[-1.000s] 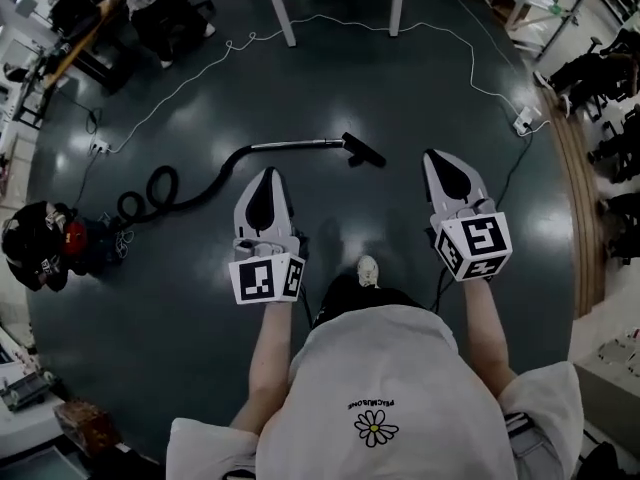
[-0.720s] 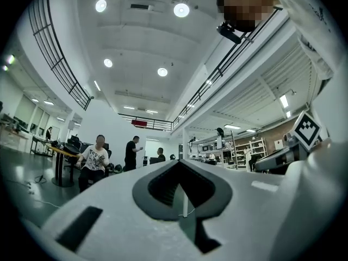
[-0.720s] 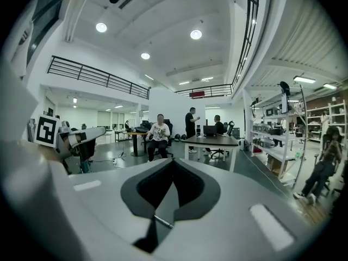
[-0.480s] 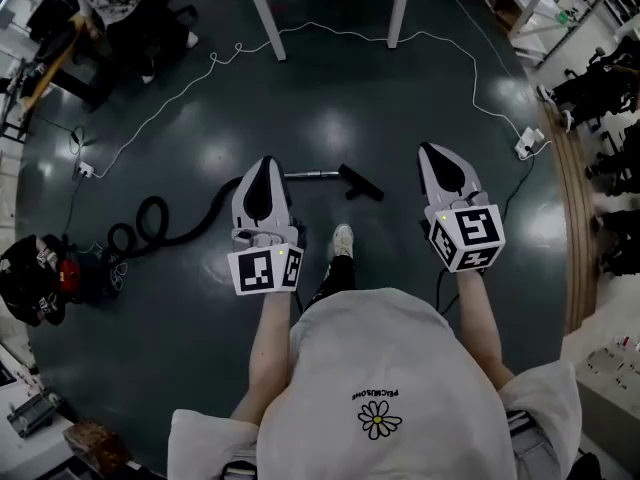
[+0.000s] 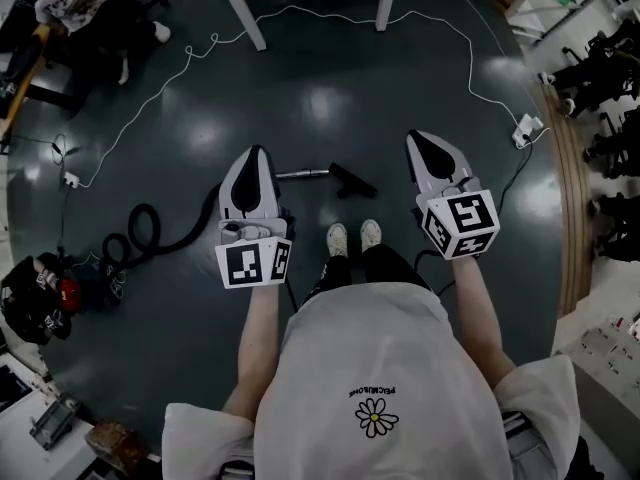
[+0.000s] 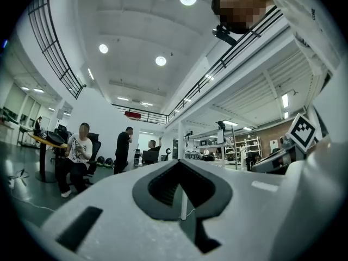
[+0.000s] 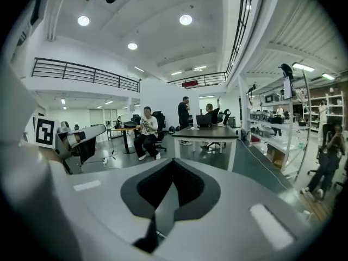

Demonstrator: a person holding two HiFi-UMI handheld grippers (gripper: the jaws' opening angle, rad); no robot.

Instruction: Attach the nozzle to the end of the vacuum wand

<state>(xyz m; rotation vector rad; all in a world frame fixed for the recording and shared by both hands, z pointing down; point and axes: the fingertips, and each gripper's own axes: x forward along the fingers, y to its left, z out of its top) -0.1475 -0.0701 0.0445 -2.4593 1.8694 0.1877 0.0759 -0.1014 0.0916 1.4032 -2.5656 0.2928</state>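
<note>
Nearest: pair of pale shoes [image 5: 354, 236] on the dark, glossy floor [image 5: 440, 88], toes toward the work.

Out to either side, above the floor:
- White plastic left gripper [image 5: 256, 156] with black spade-shaped pads. Jaws pressed together, nothing between them; confirmed in the left gripper view [image 6: 177, 163].
- White plastic right gripper [image 5: 420, 140], same build. Closed and empty too; confirmed in the right gripper view [image 7: 173, 162].

Just past the toes, mid-floor: short flat black plastic nozzle [image 5: 353, 180], lying slantwise, near end to the right, far end to the left. At that far end, the tip of the thin silver metal wand [image 5: 305, 174]. Wand flat on the floor, long axis across the view, running left to pass under the left gripper's tip. Nozzle and wand tip meeting or just apart: cannot tell at this size.

Key relation: joint on the floor between the two grippers and below both. Wand nearer the left gripper, nozzle nearer the right. Judged: both jaws to open and both hands to drop floorward before any grasp.

Off left: black ribbed hose [image 5: 150, 233], curling from the wand toward the floor's left edge.

Farthest: white table legs [image 5: 238, 8] at the far edge.
</note>
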